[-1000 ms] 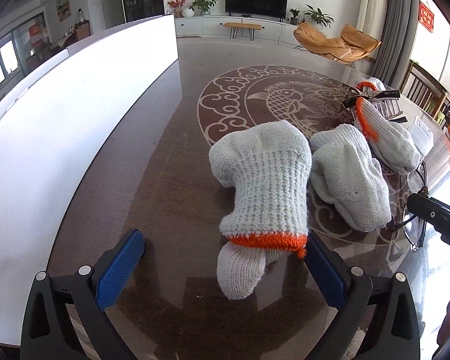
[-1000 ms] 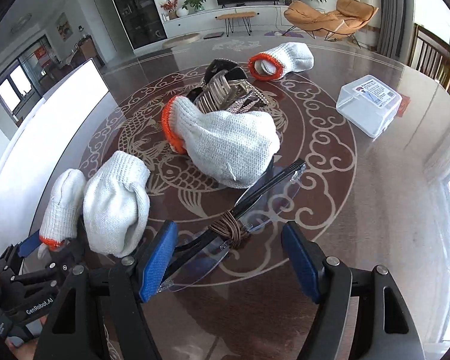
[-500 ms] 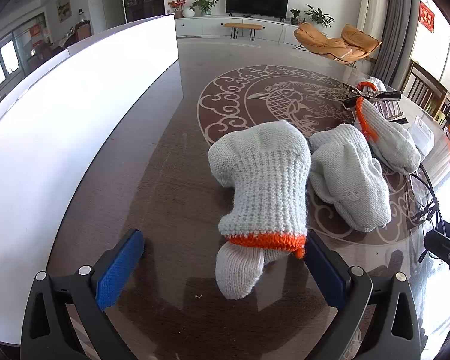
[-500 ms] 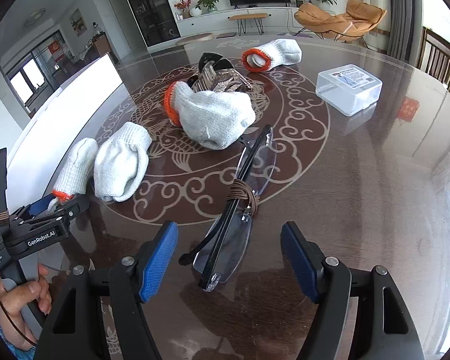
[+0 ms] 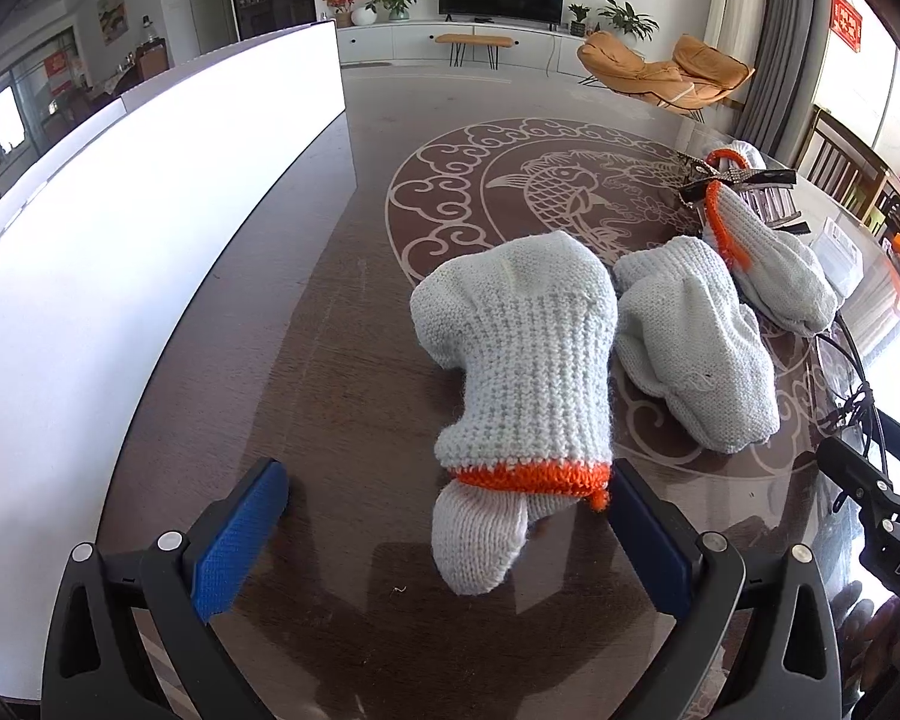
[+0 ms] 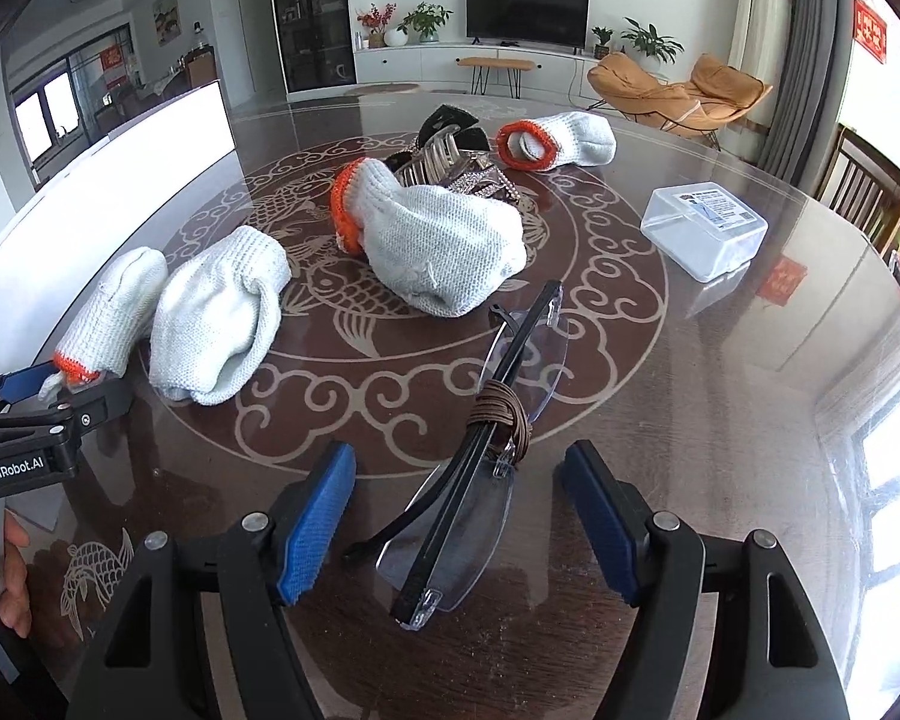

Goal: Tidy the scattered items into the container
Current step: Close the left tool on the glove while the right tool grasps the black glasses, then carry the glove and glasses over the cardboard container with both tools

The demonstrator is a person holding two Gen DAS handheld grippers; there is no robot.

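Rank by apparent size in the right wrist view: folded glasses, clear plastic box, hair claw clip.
1. Folded glasses, though nearness to the camera inflates them.
2. Clear plastic box.
3. Hair claw clip, partly hidden behind a glove.

- Bench (image 6: 720, 420): dark wood-look top, glossy, mirrors window light; pale inlaid fish-and-cloud pattern.
- Gloves (image 5: 534, 360): coarse ribbed knit cloth, off-white, matt, orange knit cuffs.
- Glasses (image 6: 498, 438): clear glossy lenses, black plastic-looking arms, bound with brown cord.
- Box (image 6: 703, 229), right of the glasses: translucent plastic, paper label.
- Hair clip (image 6: 450, 165), behind the gloves: shiny, metallic-looking.
- Left claw (image 5: 444, 534), right claw (image 6: 459, 525): matt black plastic, textured blue pads.
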